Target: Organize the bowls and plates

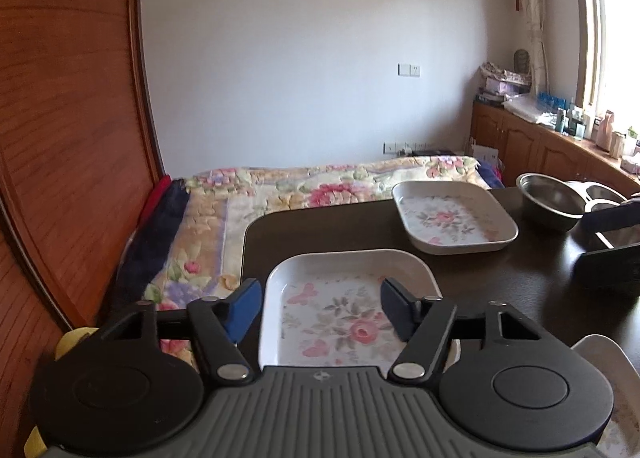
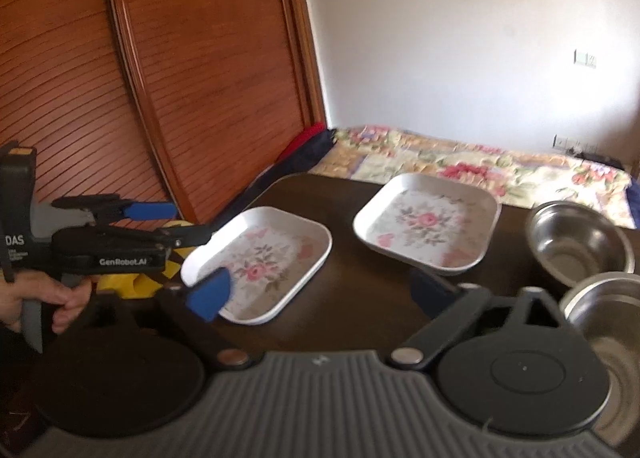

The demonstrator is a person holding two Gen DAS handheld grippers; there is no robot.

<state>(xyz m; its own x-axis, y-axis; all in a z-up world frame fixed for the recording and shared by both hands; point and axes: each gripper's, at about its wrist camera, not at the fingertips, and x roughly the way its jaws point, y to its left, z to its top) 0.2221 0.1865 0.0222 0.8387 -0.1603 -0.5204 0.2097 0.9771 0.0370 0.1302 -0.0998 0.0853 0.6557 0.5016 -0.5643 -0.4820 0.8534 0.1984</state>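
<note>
Two square white plates with pink flower prints sit on the dark table point(image 2: 344, 298). The near plate point(image 1: 348, 318) point(image 2: 260, 262) lies under my left gripper point(image 1: 320, 310) point(image 2: 176, 224), which is open, its blue fingers point(image 1: 244, 310) straddling the plate's left rim; I cannot tell whether they touch it. The far plate point(image 1: 452, 218) point(image 2: 428, 222) rests beside two steel bowls point(image 2: 580, 242) point(image 2: 604, 322) point(image 1: 550, 202). My right gripper point(image 2: 320, 294) hovers open above the table between the plates, holding nothing. A third white plate point(image 1: 612, 378) shows at the lower right of the left wrist view.
A bed with a floral blanket point(image 1: 320, 186) point(image 2: 480, 166) runs along the table's far edge. A wooden slatted wardrobe point(image 2: 160, 78) stands on the left. A person's hand point(image 2: 40, 298) holds the left gripper's handle. Something yellow point(image 2: 132, 282) lies beyond the table's left edge.
</note>
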